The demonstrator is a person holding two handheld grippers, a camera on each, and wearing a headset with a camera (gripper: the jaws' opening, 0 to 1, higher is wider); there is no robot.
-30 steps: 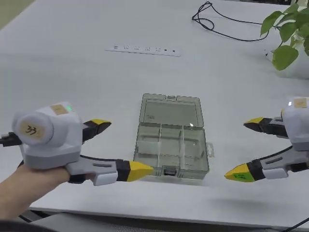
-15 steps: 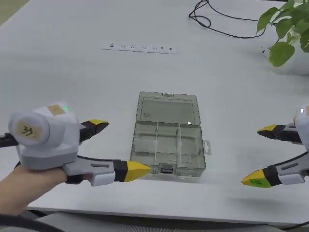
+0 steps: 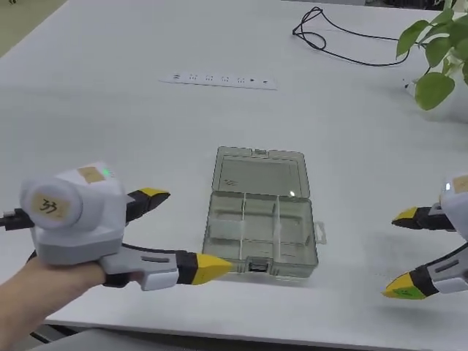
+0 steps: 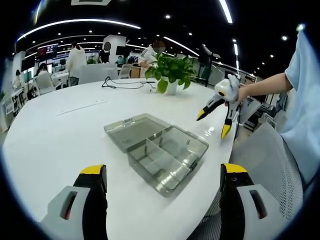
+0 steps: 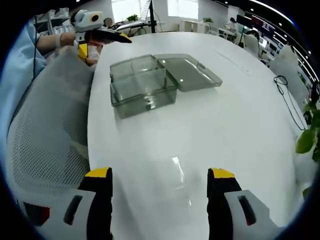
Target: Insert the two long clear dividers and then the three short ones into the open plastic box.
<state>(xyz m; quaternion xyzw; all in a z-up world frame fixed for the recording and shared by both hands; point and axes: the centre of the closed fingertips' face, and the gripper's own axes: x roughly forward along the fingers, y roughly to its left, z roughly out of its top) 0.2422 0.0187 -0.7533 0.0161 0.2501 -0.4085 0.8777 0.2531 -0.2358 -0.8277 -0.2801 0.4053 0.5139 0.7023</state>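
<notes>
White round tabletop (image 3: 110,110) carries the smoky clear plastic box (image 3: 259,174) near its front edge, lid lying open on the far side. Thin clear dividers (image 3: 243,219) already stand inside. The left gripper (image 3: 189,230) and right gripper (image 3: 401,254) flank it, jaws spread and empty. The dividers look light, stiff and slippery, so pinch the top edge.

A round white table (image 3: 110,139) carries an open smoky-clear plastic box (image 3: 261,175) near its front edge, a flat white power strip (image 3: 219,79) behind, a looped black cable (image 3: 344,42) and a potted green plant (image 3: 433,86) beyond.
</notes>
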